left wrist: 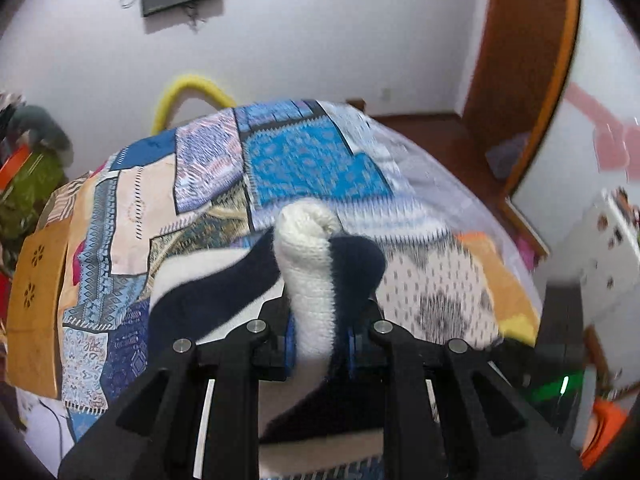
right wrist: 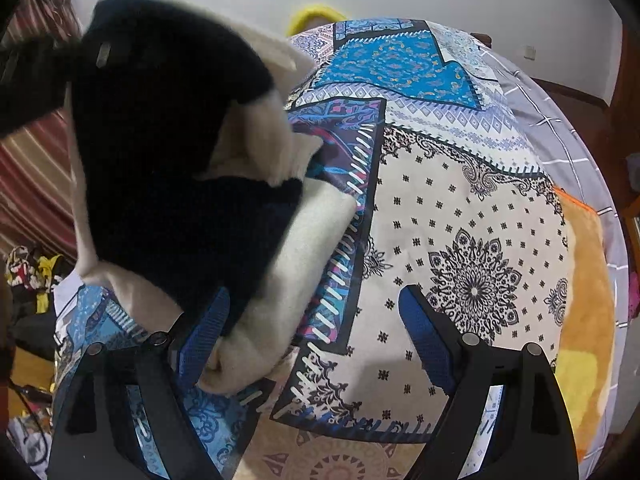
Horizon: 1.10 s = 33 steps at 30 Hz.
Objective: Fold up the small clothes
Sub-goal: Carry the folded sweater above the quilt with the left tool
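Blue pads of the left gripper (left wrist: 318, 344) pinch a white fold of the sweater (left wrist: 308, 280); right gripper (right wrist: 310, 324) spread, holding nothing.

Left wrist view: the white roll runs from the jaws toward 12 o'clock, navy body trailing off toward 9; right wrist view: the sweater (right wrist: 176, 168) hangs lifted at 10 o'clock over the bedspread (right wrist: 460, 220), its lower white edge brushing the left finger (right wrist: 204, 332) (contact unclear, blurred); long axis slants from 11 down to 6. Judged: the right gripper's next hold lies leftward, on that free lower edge, nearer it than the left.
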Each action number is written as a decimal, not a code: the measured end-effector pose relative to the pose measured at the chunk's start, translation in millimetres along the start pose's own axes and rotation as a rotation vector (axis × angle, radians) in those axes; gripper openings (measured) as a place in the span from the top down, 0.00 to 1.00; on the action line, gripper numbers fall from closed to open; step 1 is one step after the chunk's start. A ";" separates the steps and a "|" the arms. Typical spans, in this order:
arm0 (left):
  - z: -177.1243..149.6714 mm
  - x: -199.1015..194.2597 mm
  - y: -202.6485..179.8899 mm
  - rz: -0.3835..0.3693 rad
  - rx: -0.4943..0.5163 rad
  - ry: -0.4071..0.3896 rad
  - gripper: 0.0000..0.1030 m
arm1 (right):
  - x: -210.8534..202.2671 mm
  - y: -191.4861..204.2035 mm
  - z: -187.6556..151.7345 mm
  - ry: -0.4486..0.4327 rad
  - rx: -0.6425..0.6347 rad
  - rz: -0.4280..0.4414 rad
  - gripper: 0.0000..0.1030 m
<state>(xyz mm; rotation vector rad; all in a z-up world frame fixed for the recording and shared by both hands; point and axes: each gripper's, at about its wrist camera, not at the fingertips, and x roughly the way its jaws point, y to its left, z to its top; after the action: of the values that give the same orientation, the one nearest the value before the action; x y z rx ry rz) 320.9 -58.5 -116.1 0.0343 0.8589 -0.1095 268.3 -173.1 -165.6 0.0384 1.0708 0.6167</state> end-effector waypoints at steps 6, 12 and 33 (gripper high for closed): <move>-21.9 -12.0 10.4 -0.063 0.003 0.056 0.80 | 4.6 3.4 7.9 -0.009 -0.006 0.011 0.18; -38.0 -33.7 26.0 -0.113 -0.005 0.071 0.48 | 9.8 4.4 11.2 -0.004 -0.011 0.010 0.18; -81.9 25.1 146.8 -0.038 -0.265 0.175 0.27 | 38.8 -8.3 45.0 -0.042 -0.037 -0.037 0.18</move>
<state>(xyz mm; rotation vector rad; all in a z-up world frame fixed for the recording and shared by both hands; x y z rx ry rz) 291.7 91.4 -190.7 -0.2236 1.0434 -0.0276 322.1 -149.3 -177.3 -0.0006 1.0173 0.6002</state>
